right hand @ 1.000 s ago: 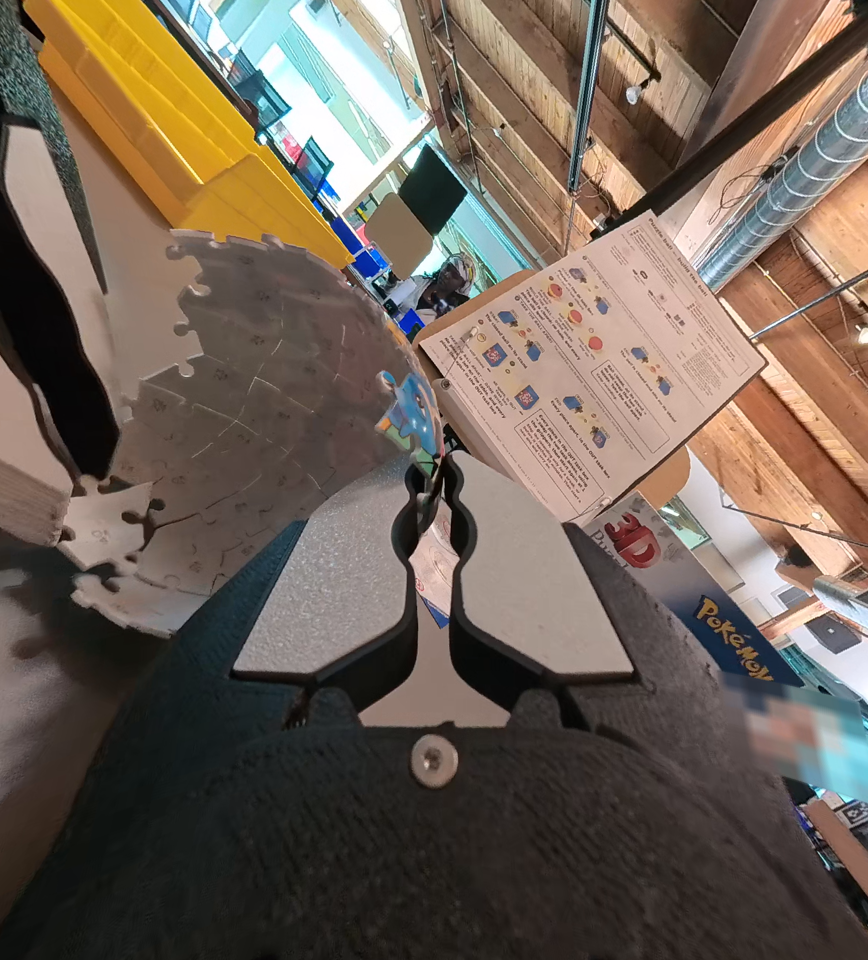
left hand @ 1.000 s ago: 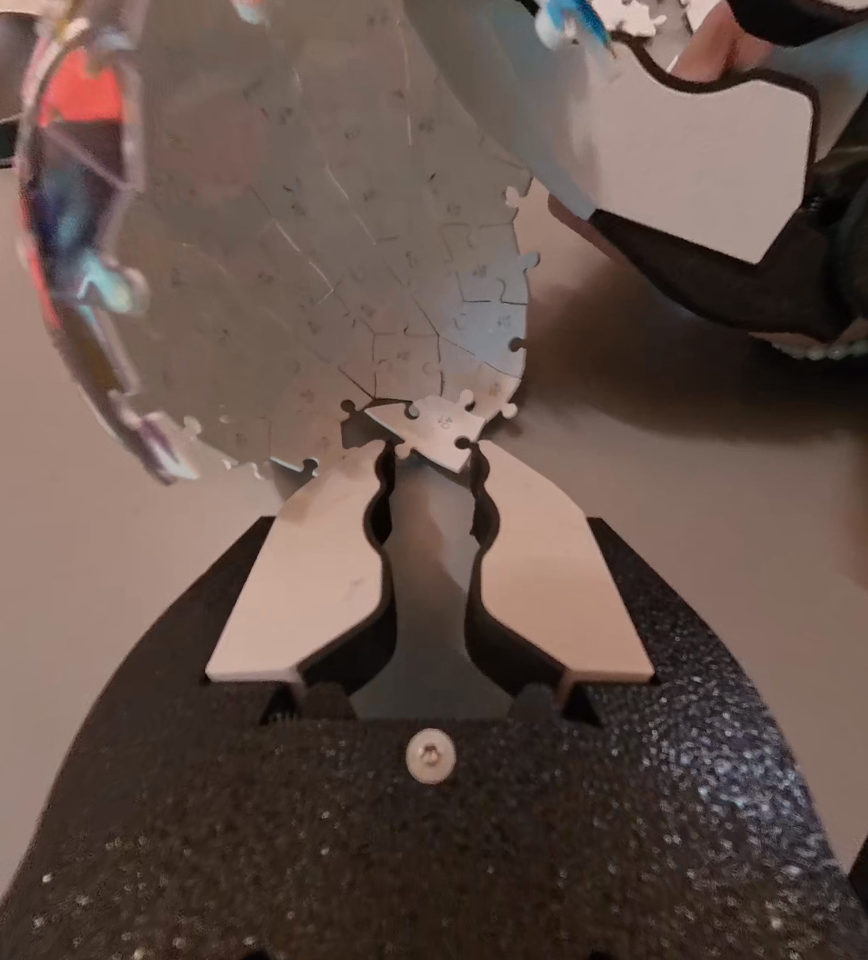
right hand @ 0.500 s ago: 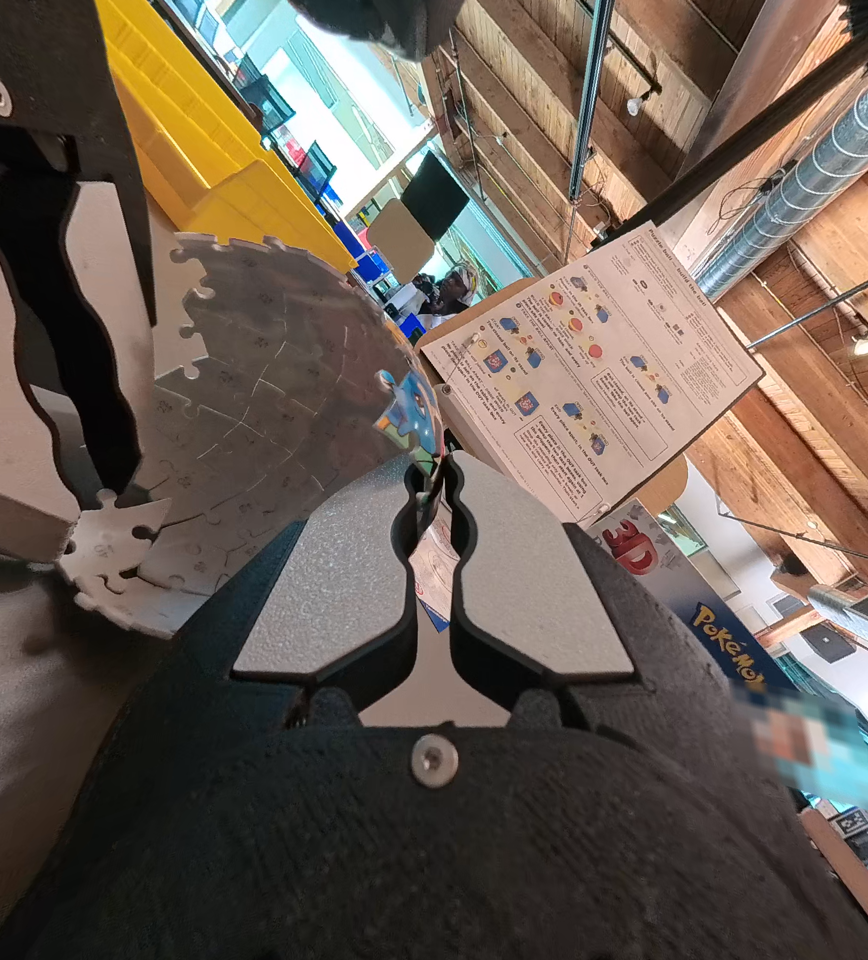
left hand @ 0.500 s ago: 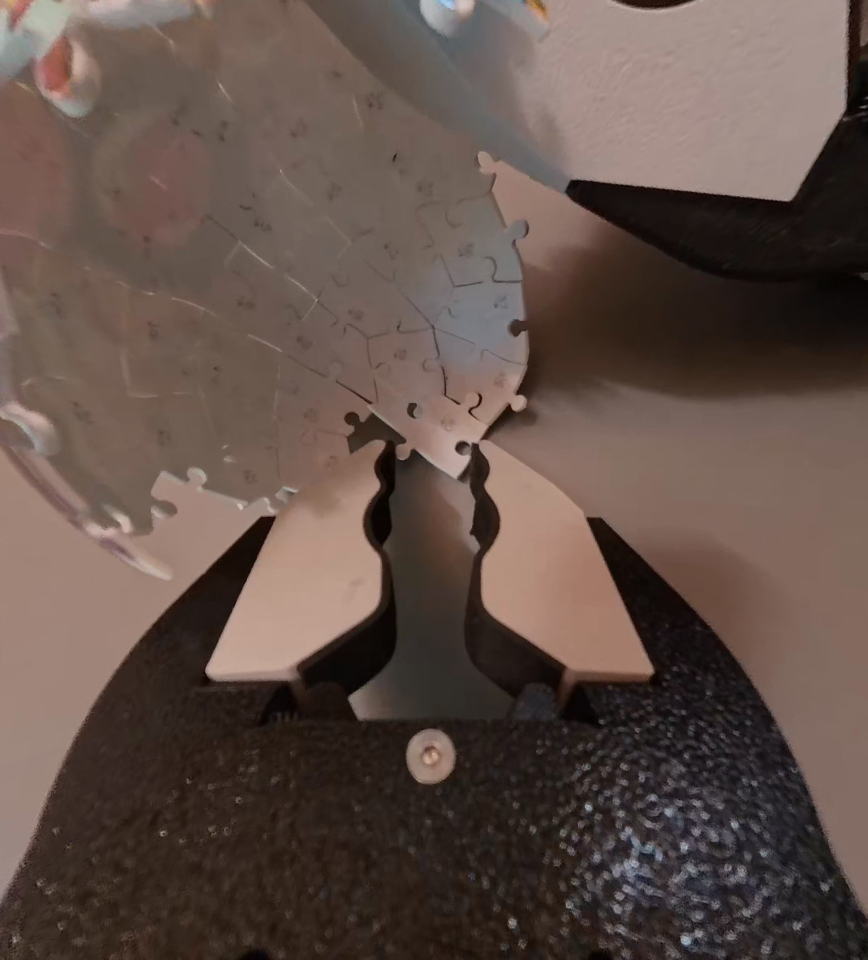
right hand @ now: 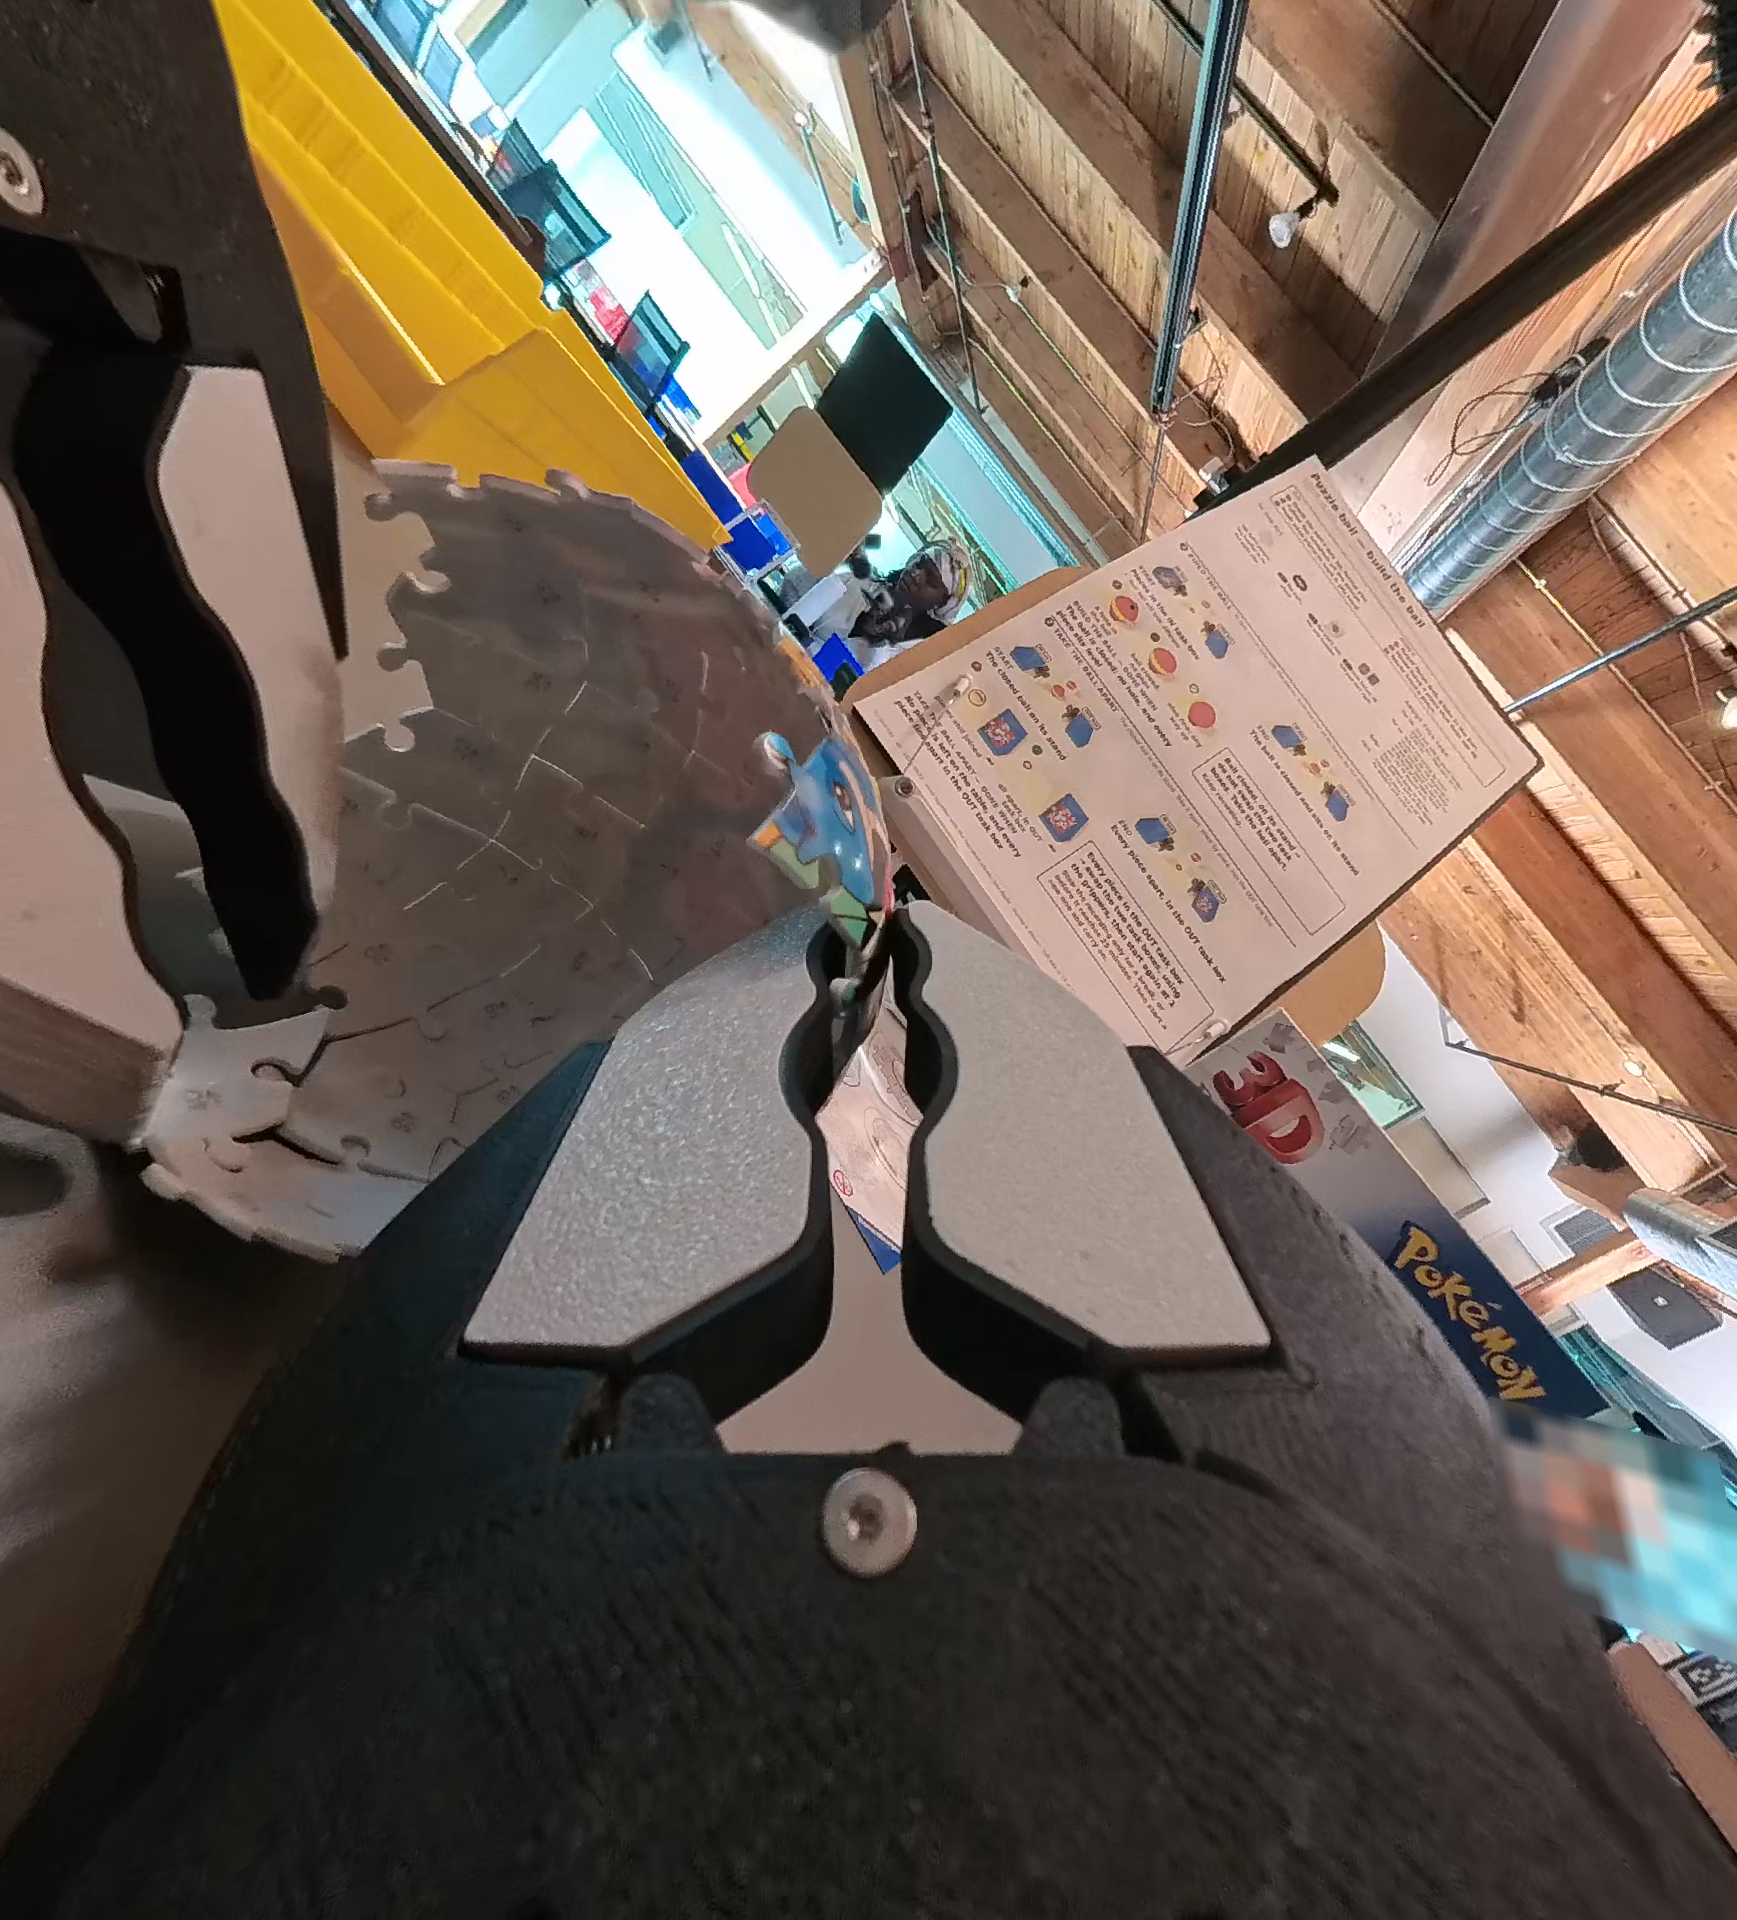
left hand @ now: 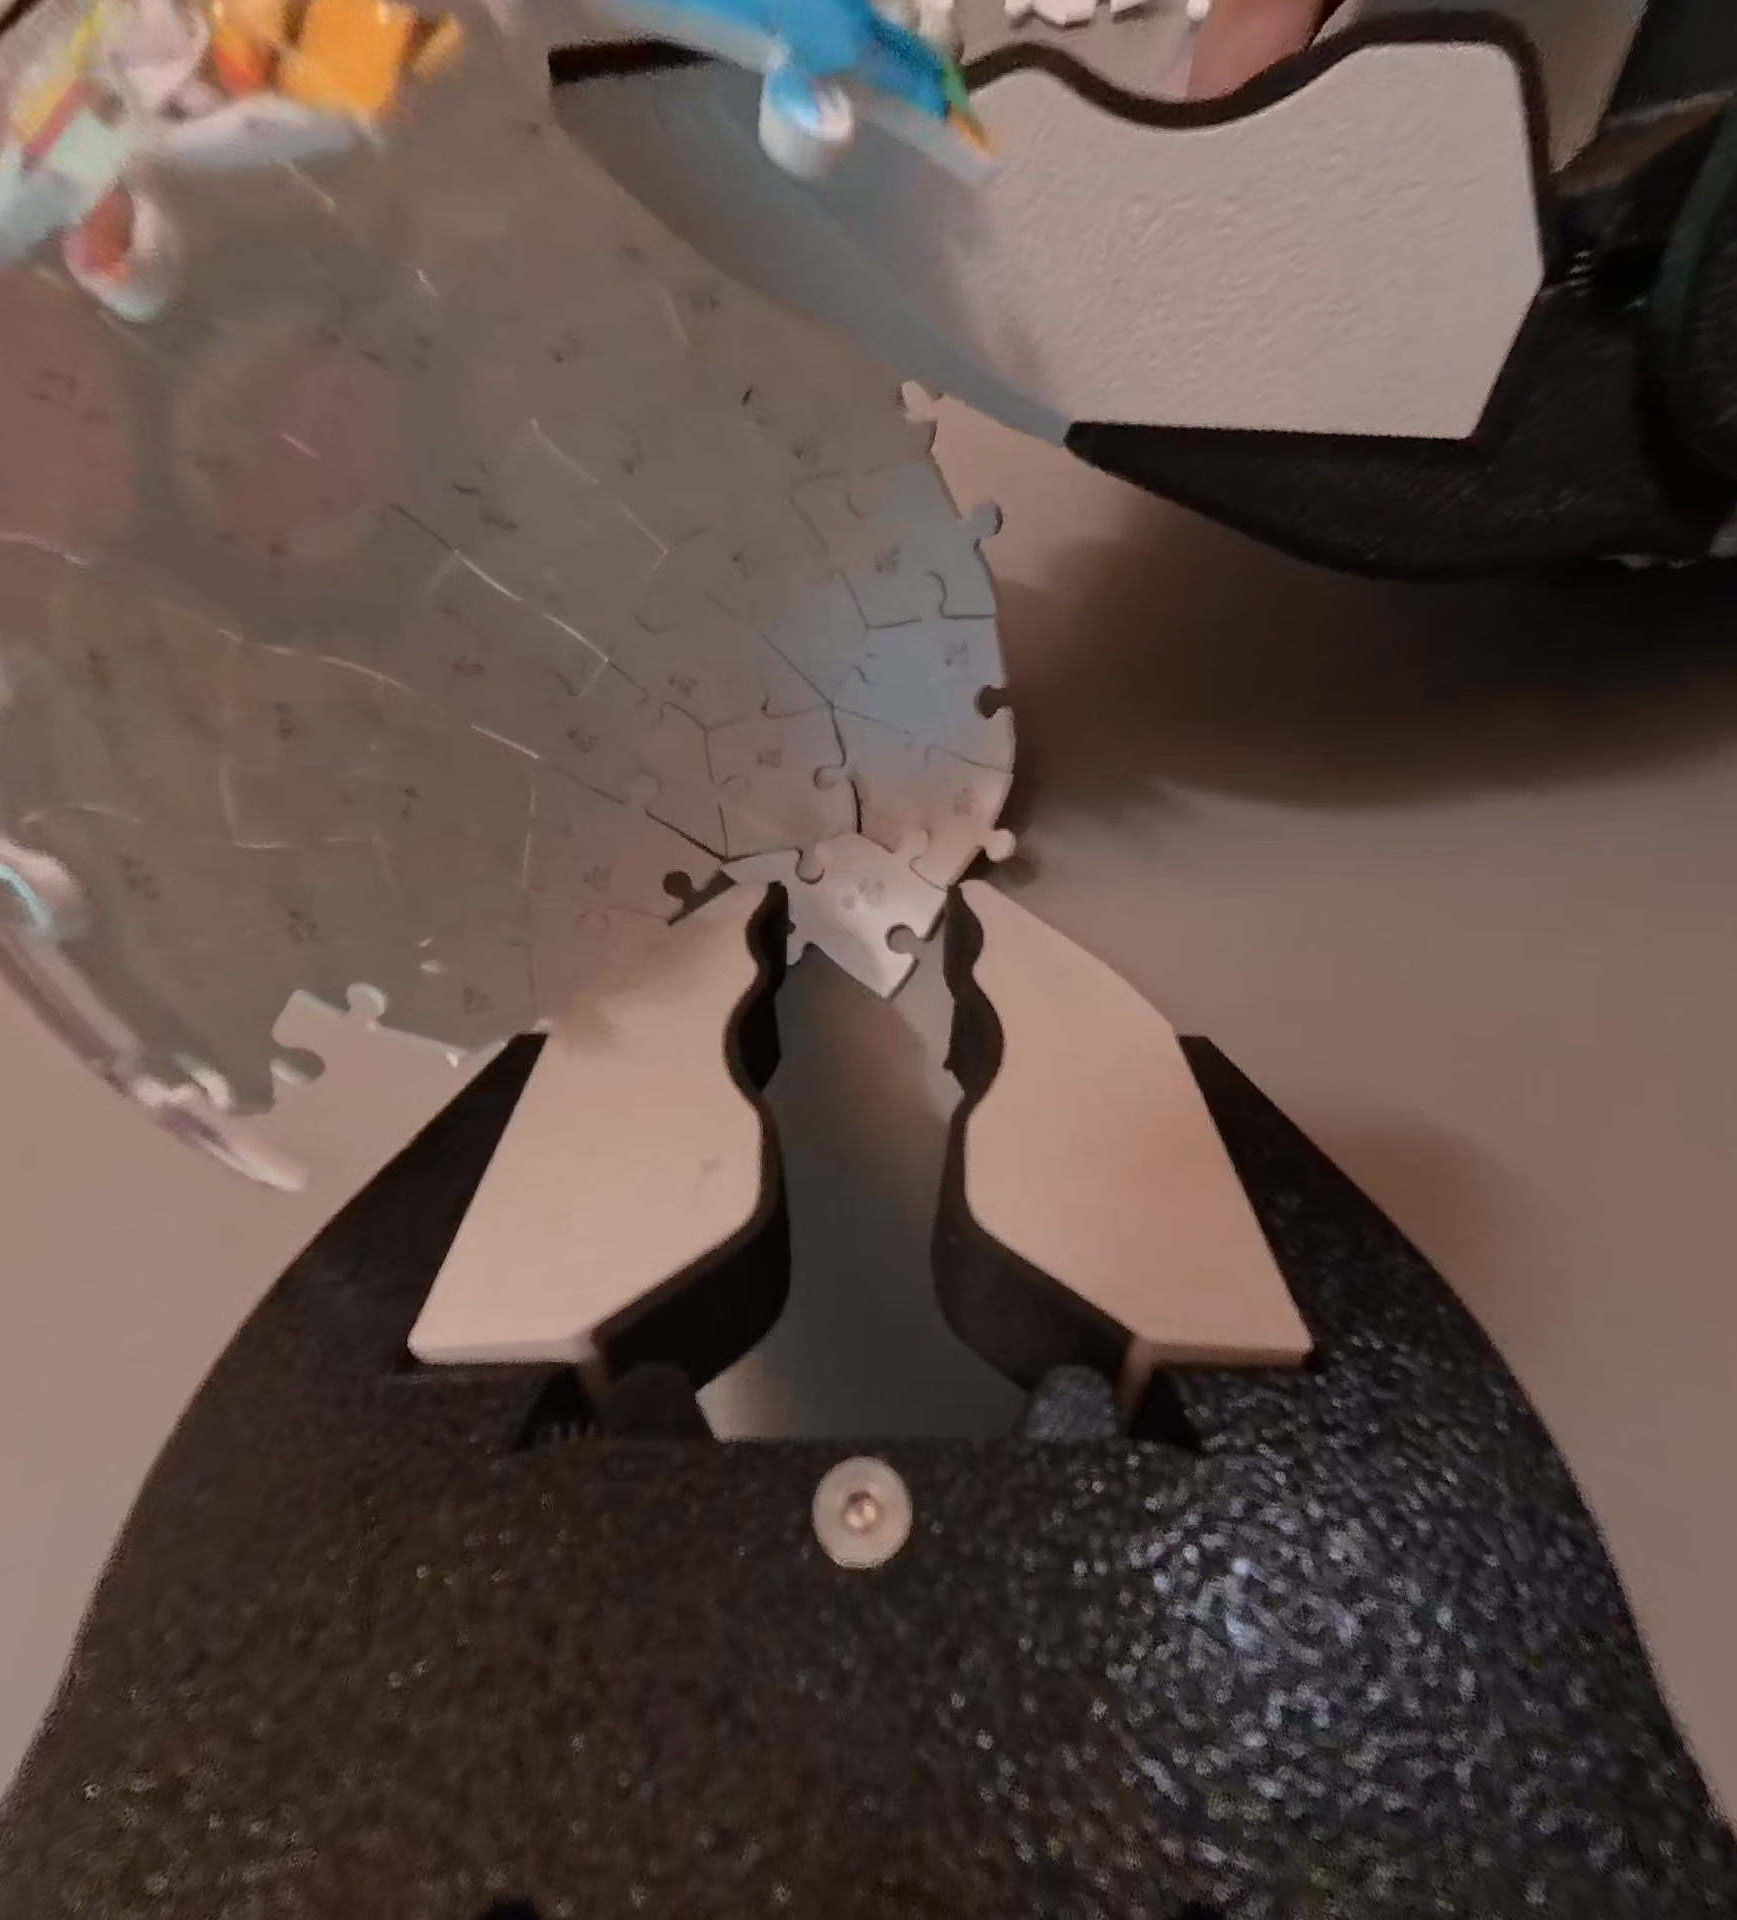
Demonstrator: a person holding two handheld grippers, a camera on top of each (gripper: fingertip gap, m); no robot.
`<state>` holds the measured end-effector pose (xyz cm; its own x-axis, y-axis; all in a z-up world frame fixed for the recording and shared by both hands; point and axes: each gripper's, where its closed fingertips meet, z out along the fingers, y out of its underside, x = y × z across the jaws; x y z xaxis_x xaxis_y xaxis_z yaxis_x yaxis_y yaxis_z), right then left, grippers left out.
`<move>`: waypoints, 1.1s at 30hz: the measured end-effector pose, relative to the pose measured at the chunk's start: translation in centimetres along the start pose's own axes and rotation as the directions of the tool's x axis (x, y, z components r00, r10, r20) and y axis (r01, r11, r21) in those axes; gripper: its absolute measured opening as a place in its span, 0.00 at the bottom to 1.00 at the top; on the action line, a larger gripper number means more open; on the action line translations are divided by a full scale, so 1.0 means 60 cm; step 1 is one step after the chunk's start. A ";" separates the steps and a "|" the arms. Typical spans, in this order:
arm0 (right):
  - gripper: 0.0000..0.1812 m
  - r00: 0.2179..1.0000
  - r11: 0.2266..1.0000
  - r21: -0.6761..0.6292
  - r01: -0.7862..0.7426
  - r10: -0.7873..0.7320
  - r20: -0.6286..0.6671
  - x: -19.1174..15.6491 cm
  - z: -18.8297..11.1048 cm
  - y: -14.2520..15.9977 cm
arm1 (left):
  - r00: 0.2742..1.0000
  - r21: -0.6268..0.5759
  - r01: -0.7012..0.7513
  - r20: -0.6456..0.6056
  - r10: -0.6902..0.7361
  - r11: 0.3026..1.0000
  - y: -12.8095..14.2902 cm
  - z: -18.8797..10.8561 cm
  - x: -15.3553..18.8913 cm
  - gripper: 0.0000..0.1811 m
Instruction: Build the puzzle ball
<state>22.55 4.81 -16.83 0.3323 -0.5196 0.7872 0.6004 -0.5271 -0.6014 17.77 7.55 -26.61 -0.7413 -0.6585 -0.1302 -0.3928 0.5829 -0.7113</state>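
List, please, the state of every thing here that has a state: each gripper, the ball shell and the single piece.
Left gripper: shut on the loose piece.
Right gripper: shut on the shell's printed rim.
Puzzle ball shell: partly built, held up, grey inside showing.
Loose piece: at the shell's lower edge, not fully seated.

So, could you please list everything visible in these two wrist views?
Puzzle shell: one, grey inside, printed colours outside, held above the table.
Loose piece: one, grey, at the shell's lower edge.
Table: one, beige, beneath.
Bins: several, yellow, stacked behind.
Instruction sheet: one, white, on a board.
Puzzle box: one, blue, under the sheet.
Duct: one, silver, at the wooden ceiling.
Left gripper: black, grey fingers, shut on the loose piece.
Right gripper: black, shut on the shell's rim.
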 end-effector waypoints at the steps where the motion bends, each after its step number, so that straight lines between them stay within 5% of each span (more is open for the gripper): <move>1: 0.05 1.000 1.000 0.000 0.003 -0.003 0.000 0.000 0.000 0.000 | 1.000 0.004 -0.010 0.002 0.010 1.000 -0.002 0.000 0.000 0.14; 10: 0.05 1.000 1.000 -0.012 0.003 -0.003 -0.003 -0.001 0.000 0.003 | 1.000 -0.054 -0.016 0.004 0.016 0.998 -0.006 0.010 -0.010 0.00; 16: 0.05 1.000 1.000 -0.015 0.005 -0.005 -0.006 -0.001 0.001 0.004 | 0.997 -0.076 -0.047 0.065 0.052 0.996 -0.001 0.018 -0.015 0.00; 22: 0.04 1.000 1.000 -0.016 0.003 -0.003 -0.012 0.000 0.001 0.004 | 0.993 0.082 -0.037 0.111 0.028 0.996 -0.038 -0.017 -0.012 0.04; 27: 0.05 1.000 1.000 -0.017 0.012 -0.012 -0.006 -0.003 0.003 0.004 | 0.892 0.388 -0.164 0.450 -0.032 0.907 -0.104 -0.127 -0.081 0.06; 30: 0.04 1.000 1.000 -0.012 0.019 -0.019 -0.012 -0.002 0.002 0.002 | 0.797 0.389 -0.297 0.604 0.002 0.872 -0.113 -0.164 -0.096 0.08; 33: 0.04 1.000 1.000 -0.014 0.023 -0.023 -0.014 -0.002 0.003 0.002 | 0.738 0.294 -0.360 0.670 0.078 0.886 -0.106 -0.151 -0.095 0.16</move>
<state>22.71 4.92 -16.98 0.3080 -0.5166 0.7989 0.5980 -0.5480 -0.5849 19.55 11.91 -15.08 -0.2125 -0.7599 -0.6143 0.0786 0.6134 -0.7859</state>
